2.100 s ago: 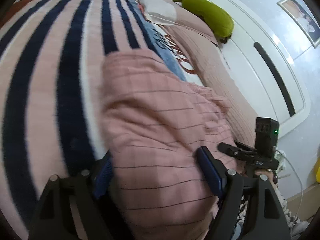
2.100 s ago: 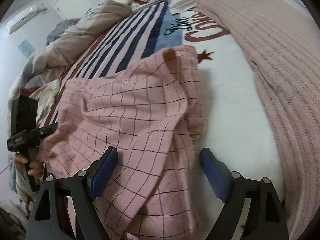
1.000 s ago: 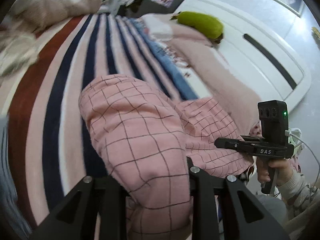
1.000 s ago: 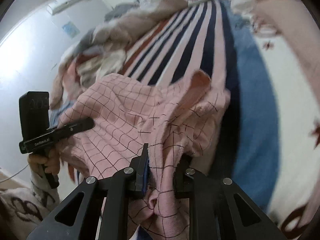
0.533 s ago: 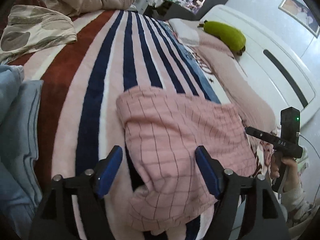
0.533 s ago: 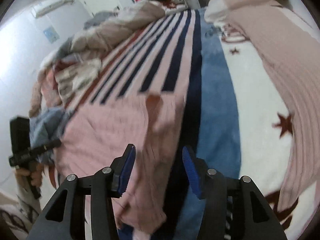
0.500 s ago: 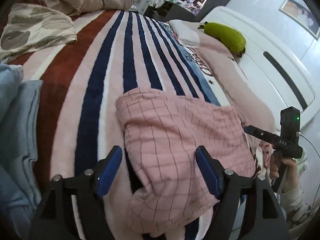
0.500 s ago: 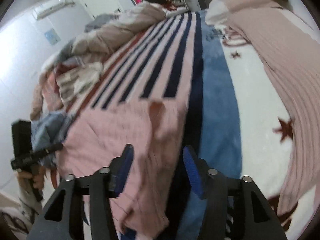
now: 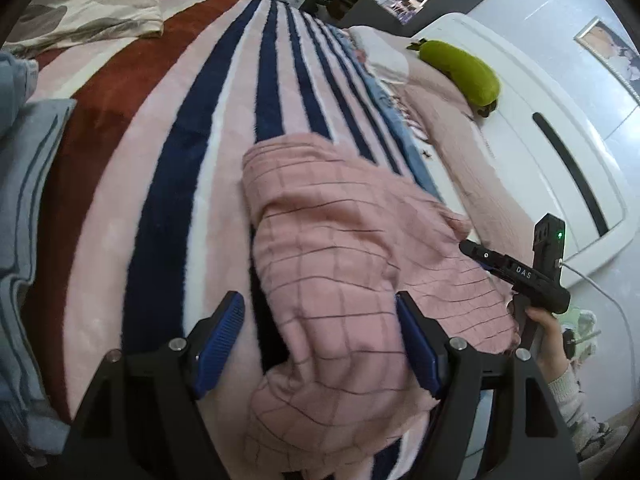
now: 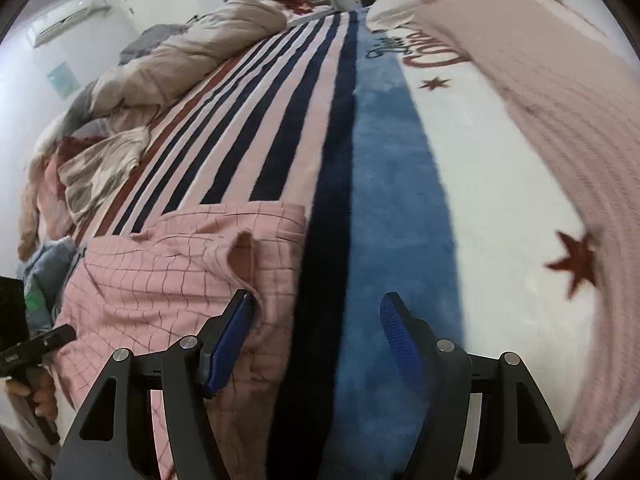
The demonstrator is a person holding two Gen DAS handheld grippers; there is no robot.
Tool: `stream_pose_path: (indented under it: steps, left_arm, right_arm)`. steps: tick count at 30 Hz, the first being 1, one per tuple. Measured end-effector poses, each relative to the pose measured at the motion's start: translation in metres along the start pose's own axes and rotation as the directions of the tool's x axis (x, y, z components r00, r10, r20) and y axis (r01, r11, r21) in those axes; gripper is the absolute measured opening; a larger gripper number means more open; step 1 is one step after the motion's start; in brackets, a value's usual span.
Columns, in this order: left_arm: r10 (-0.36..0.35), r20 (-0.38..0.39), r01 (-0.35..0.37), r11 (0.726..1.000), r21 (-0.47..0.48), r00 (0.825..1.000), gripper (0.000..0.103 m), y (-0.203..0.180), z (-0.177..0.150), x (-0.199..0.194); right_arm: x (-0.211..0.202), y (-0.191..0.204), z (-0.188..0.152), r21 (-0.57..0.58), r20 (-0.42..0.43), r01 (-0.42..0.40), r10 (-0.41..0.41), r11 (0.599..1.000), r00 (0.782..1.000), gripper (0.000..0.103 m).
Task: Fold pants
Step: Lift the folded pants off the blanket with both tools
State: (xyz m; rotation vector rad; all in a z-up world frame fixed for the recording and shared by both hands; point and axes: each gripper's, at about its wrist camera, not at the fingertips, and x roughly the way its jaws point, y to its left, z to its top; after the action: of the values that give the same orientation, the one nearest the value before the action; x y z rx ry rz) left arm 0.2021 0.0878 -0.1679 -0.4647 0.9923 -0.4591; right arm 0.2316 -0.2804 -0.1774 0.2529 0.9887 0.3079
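Released since the lift: pants [image 9: 352, 264] folded on bed [image 9: 168, 160]; we hold left gripper [image 9: 320, 336], right gripper [image 10: 316, 332] unclenched, empty.

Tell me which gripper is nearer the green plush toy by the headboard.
Right, though only a judgement. The right gripper sits on the side of the pink pants toward the green plush toy; the left gripper is further over.

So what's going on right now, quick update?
Left gripper open, over the pants. Right gripper open, empty, at their edge. Pants lie bunched on the striped blanket, nothing blocking.
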Motion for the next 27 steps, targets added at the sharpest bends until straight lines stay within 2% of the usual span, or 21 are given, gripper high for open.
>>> stream_pose_path:
  steps: [3, 4, 6, 8, 9, 11, 12, 13, 14, 15, 16, 17, 18, 19, 22, 27]
  left_arm:
    - [-0.048, 0.016, 0.048, 0.999, -0.011, 0.999, 0.072, 0.000, 0.003, -0.005]
    - [-0.049, 0.014, 0.049, 0.999, -0.012, 0.999, 0.072, 0.000, 0.003, -0.003]
    - [-0.034, -0.011, 0.034, 0.999, -0.022, 0.999, 0.072, 0.002, 0.003, 0.007]
    - [-0.034, -0.030, 0.032, 0.999, -0.042, 0.999, 0.072, 0.004, 0.001, 0.018]
    - [-0.035, -0.022, 0.034, 0.999, -0.042, 0.999, 0.072, 0.004, 0.001, 0.020]
    - [-0.042, -0.012, 0.041, 0.998, -0.044, 0.999, 0.069, 0.004, 0.001, 0.021]
    - [-0.047, -0.013, 0.046, 0.998, -0.045, 0.999, 0.060, 0.004, 0.002, 0.023]
    - [-0.053, -0.020, 0.052, 0.998, -0.040, 0.998, 0.055, 0.003, 0.002, 0.025]
    - [-0.068, -0.030, 0.067, 0.997, -0.037, 0.997, 0.042, 0.002, 0.001, 0.028]
    - [-0.087, -0.040, 0.085, 0.996, -0.039, 0.995, 0.032, 0.001, 0.001, 0.031]
    - [-0.093, -0.044, 0.091, 0.995, -0.037, 0.995, 0.028, 0.000, 0.000, 0.032]
    - [-0.077, -0.037, 0.076, 0.997, -0.019, 0.996, 0.026, -0.004, 0.000, 0.033]
    - [-0.061, -0.029, 0.061, 0.998, 0.001, 0.998, 0.023, -0.006, -0.001, 0.031]
    - [-0.047, -0.017, 0.048, 0.999, 0.022, 0.999, 0.023, -0.011, 0.000, 0.029]
    - [-0.019, 0.019, 0.018, 0.998, 0.066, 1.000, 0.021, -0.021, 0.004, 0.020]
    - [-0.006, 0.095, -0.007, 0.991, 0.135, 0.995, 0.021, -0.032, 0.008, -0.009]
  right_arm:
    - [-0.020, 0.002, 0.000, 0.025, 0.003, -0.127, 0.127, 0.992, 0.992, 0.065]
    - [-0.022, 0.003, -0.001, 0.034, -0.011, -0.175, 0.175, 0.984, 0.984, 0.071]
    - [-0.018, 0.009, -0.004, 0.036, -0.053, -0.226, 0.228, 0.973, 0.972, 0.080]
    - [-0.003, 0.014, -0.009, 0.040, -0.119, -0.272, 0.275, 0.961, 0.954, 0.081]
    - [0.008, 0.015, -0.012, 0.051, -0.157, -0.292, 0.297, 0.955, 0.942, 0.081]
    - [0.024, 0.018, -0.018, 0.054, -0.197, -0.285, 0.290, 0.957, 0.937, 0.081]
    - [0.026, 0.020, -0.020, 0.036, -0.197, -0.279, 0.280, 0.960, 0.939, 0.080]
    - [0.027, 0.023, -0.020, 0.007, -0.190, -0.275, 0.272, 0.961, 0.943, 0.074]
    - [0.027, 0.027, -0.020, -0.012, -0.191, -0.278, 0.271, 0.960, 0.943, 0.067]
    - [0.027, 0.028, -0.021, -0.008, -0.198, -0.293, 0.286, 0.956, 0.938, 0.051]
    - [0.030, 0.028, -0.022, 0.016, -0.211, -0.319, 0.315, 0.948, 0.925, 0.036]
    - [0.032, 0.028, -0.023, 0.034, -0.223, -0.333, 0.331, 0.942, 0.917, 0.030]
    - [0.033, 0.031, -0.023, 0.035, -0.228, -0.334, 0.333, 0.942, 0.915, 0.020]
    - [0.032, 0.035, -0.024, 0.017, -0.227, -0.335, 0.329, 0.942, 0.916, 0.015]
    - [0.019, 0.050, -0.023, -0.050, -0.185, -0.295, 0.281, 0.954, 0.942, 0.011]
    - [-0.008, 0.071, -0.015, -0.094, -0.104, -0.261, 0.251, 0.961, 0.962, 0.010]
